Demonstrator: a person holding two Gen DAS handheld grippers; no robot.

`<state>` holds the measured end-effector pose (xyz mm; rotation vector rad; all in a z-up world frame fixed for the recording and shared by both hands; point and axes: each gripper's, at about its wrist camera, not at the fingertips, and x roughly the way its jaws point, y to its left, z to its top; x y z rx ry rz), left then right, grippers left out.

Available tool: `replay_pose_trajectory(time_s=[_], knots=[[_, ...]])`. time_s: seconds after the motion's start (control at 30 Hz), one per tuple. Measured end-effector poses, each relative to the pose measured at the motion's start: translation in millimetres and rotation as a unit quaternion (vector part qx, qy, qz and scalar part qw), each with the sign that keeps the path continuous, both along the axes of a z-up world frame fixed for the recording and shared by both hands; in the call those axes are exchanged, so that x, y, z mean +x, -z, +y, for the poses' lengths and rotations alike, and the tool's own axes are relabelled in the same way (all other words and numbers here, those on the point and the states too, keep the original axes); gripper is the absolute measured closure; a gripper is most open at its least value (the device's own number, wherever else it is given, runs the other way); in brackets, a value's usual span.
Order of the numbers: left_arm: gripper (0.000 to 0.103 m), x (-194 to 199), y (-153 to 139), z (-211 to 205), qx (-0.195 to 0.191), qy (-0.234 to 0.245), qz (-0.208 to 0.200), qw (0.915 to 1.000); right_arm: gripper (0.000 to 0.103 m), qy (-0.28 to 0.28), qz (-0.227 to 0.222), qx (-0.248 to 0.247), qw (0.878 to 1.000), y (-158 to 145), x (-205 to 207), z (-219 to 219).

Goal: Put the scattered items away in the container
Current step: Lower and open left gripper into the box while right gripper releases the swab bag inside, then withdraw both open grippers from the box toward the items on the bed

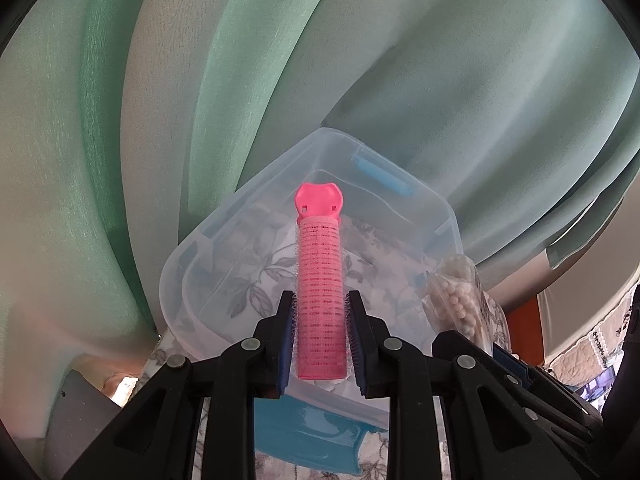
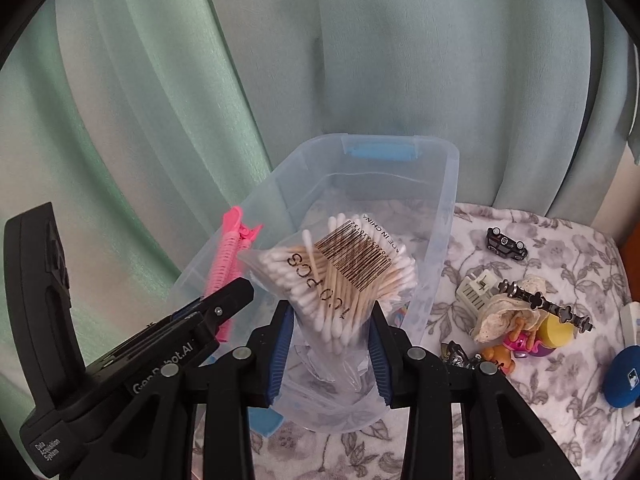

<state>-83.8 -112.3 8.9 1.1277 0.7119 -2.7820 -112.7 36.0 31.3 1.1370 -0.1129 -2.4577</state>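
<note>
Left gripper (image 1: 320, 334) pinches pink mesh hair roller (image 1: 320, 300), long axis pointing up-frame over clear plastic bin (image 1: 448, 216); right gripper (image 2: 330, 344) clamps bagged cotton swabs (image 2: 340, 272) centre-frame, same bin.

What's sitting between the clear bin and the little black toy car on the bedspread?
Nothing: in the right wrist view, only bare floral bedspread lies between the clear bin and the black toy car.

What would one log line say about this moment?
left gripper: holds pink hair roller | right gripper: holds cotton swab bag | both over clear bin
</note>
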Motion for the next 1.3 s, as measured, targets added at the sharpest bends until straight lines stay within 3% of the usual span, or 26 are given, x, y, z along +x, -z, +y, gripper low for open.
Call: replay_pose_trajectory(time_s=[0.23,0.5,0.97,1.07,1.23,1.3], knots=[[0.075,5,-6,1,-0.007,-0.001,0.002,1.0,0.059,0.002,0.003,-0.003,1.0,-9,-1,3],[0.054,13,-19,-4,-0.014,-0.014,0.011,0.9997,0.043,0.011,0.005,-0.024,1.0,-17,1,12],[0.048,27,-47,25,-0.038,0.01,0.032,0.9987,0.04,0.052,0.033,-0.044,0.997,-37,26,55],[0.048,31,-53,36,-0.047,0.02,0.036,0.9981,0.03,0.062,0.039,-0.053,0.996,-41,34,68],[0.047,33,-62,58,-0.064,0.035,0.041,0.9965,0.028,0.076,0.05,-0.063,0.994,-46,46,89],[0.041,35,-66,68,-0.071,0.042,0.042,0.9957,0.027,0.084,0.054,-0.067,0.993,-47,50,99]])
